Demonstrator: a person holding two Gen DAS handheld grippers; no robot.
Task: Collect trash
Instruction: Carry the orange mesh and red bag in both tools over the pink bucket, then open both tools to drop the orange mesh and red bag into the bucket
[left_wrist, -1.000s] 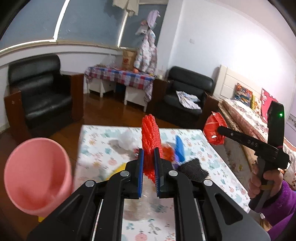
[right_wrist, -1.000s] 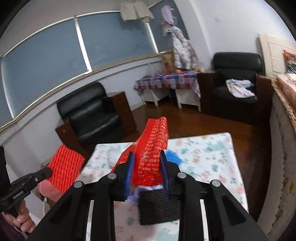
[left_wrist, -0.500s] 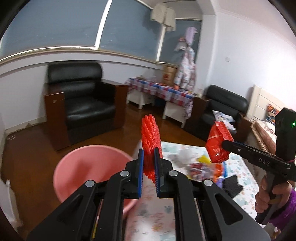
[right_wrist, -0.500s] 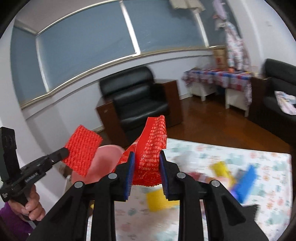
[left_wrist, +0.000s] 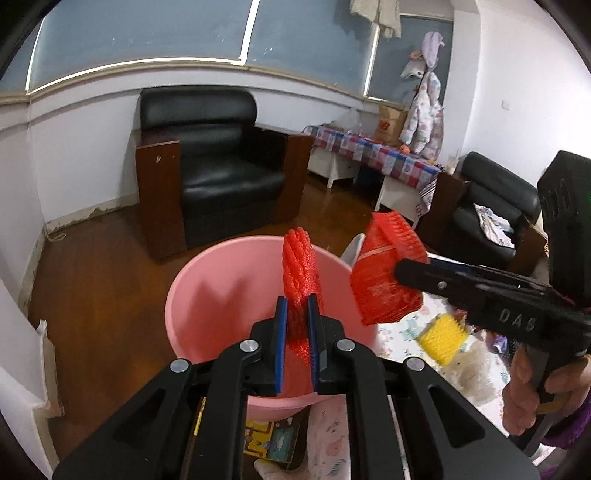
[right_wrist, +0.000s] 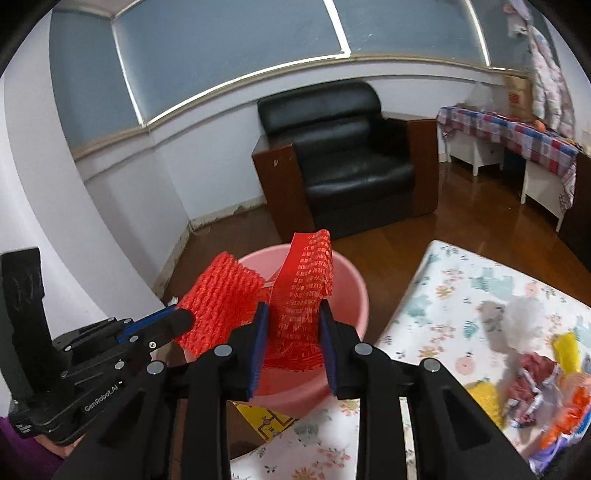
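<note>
My left gripper (left_wrist: 296, 306) is shut on a red foam net sleeve (left_wrist: 301, 266), which stands upright over the mouth of the pink bin (left_wrist: 221, 295). My right gripper (right_wrist: 291, 314) holds a red printed wrapper (right_wrist: 306, 280) over the same bin (right_wrist: 354, 291); its jaws are opening, with the wrapper still caught between the pads. In the left wrist view the right gripper (left_wrist: 400, 271) comes in from the right with the wrapper (left_wrist: 384, 288) at its tip. In the right wrist view the left gripper (right_wrist: 184, 319) and its net sleeve (right_wrist: 221, 299) sit at the left.
The floral-cloth table (right_wrist: 443, 295) lies right of the bin and carries more trash: a yellow foam net (left_wrist: 441, 338) and a pile of wrappers (right_wrist: 535, 373). A black armchair (left_wrist: 221, 173) stands behind the bin on the wooden floor. A hand (left_wrist: 532, 391) grips the right handle.
Both grippers have swung left from over the table to above the pink bin, each carrying its piece. The bin now fills the centre of both views.
</note>
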